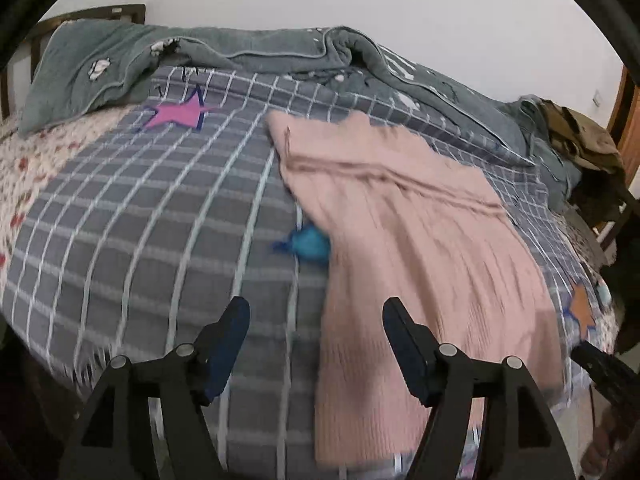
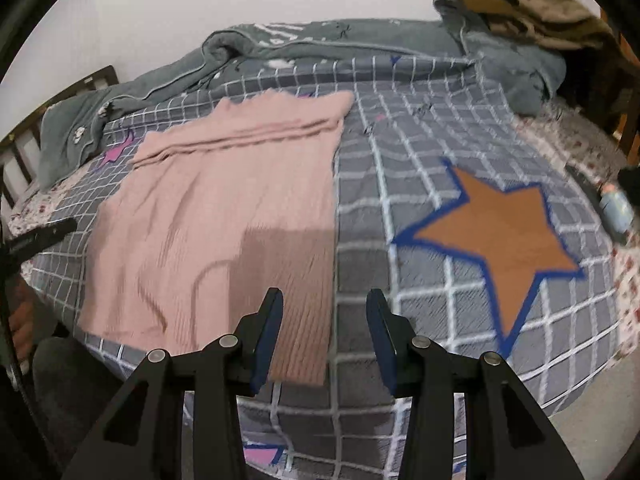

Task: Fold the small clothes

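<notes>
A pink ribbed knit garment (image 1: 404,220) lies flat on the grey checked bedspread (image 1: 140,220), with a fold across its far end. It also shows in the right wrist view (image 2: 224,208). My left gripper (image 1: 316,312) is open and empty, above the garment's near left edge. My right gripper (image 2: 324,300) is open and empty, above the garment's near right corner. Part of the right gripper (image 1: 600,364) shows at the right edge of the left wrist view, and part of the left gripper (image 2: 44,236) at the left edge of the right wrist view.
A rumpled grey-green quilt (image 1: 248,52) lies along the far side by the wall. A brown garment (image 2: 540,12) is piled at the bed's right end. A small blue object (image 1: 310,244) pokes out by the pink garment's left edge. A bottle (image 2: 616,208) lies near the bed's right edge.
</notes>
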Tool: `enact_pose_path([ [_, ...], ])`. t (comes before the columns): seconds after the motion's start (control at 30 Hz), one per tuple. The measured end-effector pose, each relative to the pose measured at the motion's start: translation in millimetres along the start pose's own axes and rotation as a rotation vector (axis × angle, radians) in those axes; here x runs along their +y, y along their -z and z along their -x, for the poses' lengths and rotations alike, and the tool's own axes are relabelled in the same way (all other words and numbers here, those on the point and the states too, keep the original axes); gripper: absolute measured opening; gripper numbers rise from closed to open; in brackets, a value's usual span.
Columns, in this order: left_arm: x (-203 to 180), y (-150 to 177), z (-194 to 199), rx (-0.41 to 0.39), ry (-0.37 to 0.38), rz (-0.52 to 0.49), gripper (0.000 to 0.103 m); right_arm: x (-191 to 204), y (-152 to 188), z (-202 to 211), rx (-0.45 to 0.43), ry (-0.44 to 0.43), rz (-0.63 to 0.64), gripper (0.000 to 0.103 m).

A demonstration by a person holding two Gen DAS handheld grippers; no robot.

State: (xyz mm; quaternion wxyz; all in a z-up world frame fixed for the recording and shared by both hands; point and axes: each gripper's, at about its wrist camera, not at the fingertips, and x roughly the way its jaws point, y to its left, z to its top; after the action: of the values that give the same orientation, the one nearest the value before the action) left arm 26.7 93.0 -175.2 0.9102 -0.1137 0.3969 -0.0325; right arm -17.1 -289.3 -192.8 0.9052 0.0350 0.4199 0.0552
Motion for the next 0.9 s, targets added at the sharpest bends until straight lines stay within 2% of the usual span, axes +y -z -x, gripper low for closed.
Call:
enact_pose_path([
  [0.23,-10.5,42.8,-0.2,0.016,0.040,-0.061,0.067,7.4,17.8,-7.6,0.000,-0.072,-0.006,0.041],
  [0.43,-16.1,49.4,0.4,-0.024,0.049,-0.063,0.067,28.3,29.9,-12.6,-0.006,-0.094,0.048,0.041],
  [0.53,-12.0,49.7,-2.4,-0.021,0.062,-0.035,0.067,34.6,36.1,-16.4,-0.001,-0.070,0.086,0.041],
  [0.67,-1.8,47.6,2.6,-0.066,0.099,0.003,0.067,35.6,42.0,-17.3,-0.009,-0.033,0.133,0.041],
  [0.9,18.6,45.3,4.2,-0.083,0.161,0.091,0.067,32.1,57.2,-21.9,-0.020,0.079,0.237,0.041],
])
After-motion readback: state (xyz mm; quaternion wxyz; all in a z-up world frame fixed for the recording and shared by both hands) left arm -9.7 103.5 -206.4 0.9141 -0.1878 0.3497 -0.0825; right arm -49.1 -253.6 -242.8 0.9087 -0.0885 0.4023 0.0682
